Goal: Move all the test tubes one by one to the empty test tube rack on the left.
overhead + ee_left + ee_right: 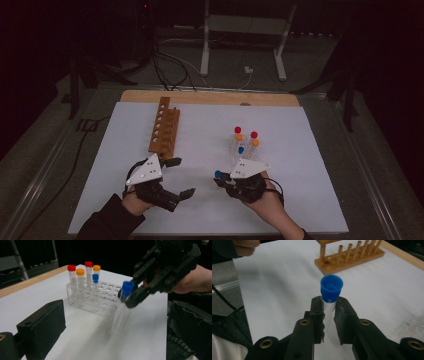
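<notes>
1. High view: white sheet [300,200] covers the wooden table [210,98]. The right gripper [220,179] sits near the front edge, its jaws clamped on a blue-capped tube [218,174] just below the cap. Behind it stands a clear rack [245,150] with five capped tubes: two red, two orange, one blue. The left gripper [181,177] is to the left, its jaws spread wide with nothing between them. A wooden peg rack [164,131] lies just behind it, well apart from the clear rack.

2. Left gripper view: one black jaw shows at lower left; bare sheet lies ahead of it. The blue-capped tube [122,307] hangs tilted in the right gripper [128,298], clear of the sheet, just in front of the clear rack [100,300] and its empty holes.

3. Right gripper view: both pads squeeze the clear body of the blue-capped tube [331,288] under its cap. Beyond it lies open sheet, then the wooden peg rack [348,258].
</notes>
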A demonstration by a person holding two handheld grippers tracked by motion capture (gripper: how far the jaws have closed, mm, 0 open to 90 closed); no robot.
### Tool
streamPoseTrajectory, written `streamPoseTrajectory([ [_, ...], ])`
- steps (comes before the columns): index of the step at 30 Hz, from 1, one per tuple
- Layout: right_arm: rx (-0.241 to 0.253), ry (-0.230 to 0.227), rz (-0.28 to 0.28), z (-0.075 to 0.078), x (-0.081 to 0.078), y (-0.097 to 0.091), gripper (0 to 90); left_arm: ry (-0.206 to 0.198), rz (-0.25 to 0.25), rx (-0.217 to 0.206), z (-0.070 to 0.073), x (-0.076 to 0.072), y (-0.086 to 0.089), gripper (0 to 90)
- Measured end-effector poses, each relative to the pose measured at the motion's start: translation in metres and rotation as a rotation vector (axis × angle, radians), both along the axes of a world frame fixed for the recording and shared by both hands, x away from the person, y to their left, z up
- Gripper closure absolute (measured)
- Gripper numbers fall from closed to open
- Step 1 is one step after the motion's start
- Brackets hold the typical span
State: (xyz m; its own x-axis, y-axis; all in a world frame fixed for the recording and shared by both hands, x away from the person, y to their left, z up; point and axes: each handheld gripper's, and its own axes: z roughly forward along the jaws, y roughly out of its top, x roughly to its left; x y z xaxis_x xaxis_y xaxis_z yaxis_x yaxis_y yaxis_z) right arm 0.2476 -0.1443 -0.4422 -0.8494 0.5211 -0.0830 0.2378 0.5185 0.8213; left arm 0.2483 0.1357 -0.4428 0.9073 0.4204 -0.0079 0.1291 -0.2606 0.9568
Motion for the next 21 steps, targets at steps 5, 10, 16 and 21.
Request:
streamPoseTrajectory([
  [5,-0.005,0.007,0.009,-0.002,0.000,0.005,77.2,-0.005,-0.024,-0.006,0.003,0.003,-0.011,5.9],
  [10,-0.012,0.020,0.025,-0.005,-0.001,0.011,77.2,-0.016,-0.028,0.007,0.003,0.004,-0.022,14.6],
  [16,-0.015,0.023,0.037,-0.007,-0.002,0.015,77.2,-0.021,-0.021,0.010,0.002,0.004,-0.032,25.0],
  [21,-0.011,0.026,0.045,-0.006,-0.003,0.018,77.2,-0.026,-0.029,0.025,0.000,0.005,-0.040,39.1],
])
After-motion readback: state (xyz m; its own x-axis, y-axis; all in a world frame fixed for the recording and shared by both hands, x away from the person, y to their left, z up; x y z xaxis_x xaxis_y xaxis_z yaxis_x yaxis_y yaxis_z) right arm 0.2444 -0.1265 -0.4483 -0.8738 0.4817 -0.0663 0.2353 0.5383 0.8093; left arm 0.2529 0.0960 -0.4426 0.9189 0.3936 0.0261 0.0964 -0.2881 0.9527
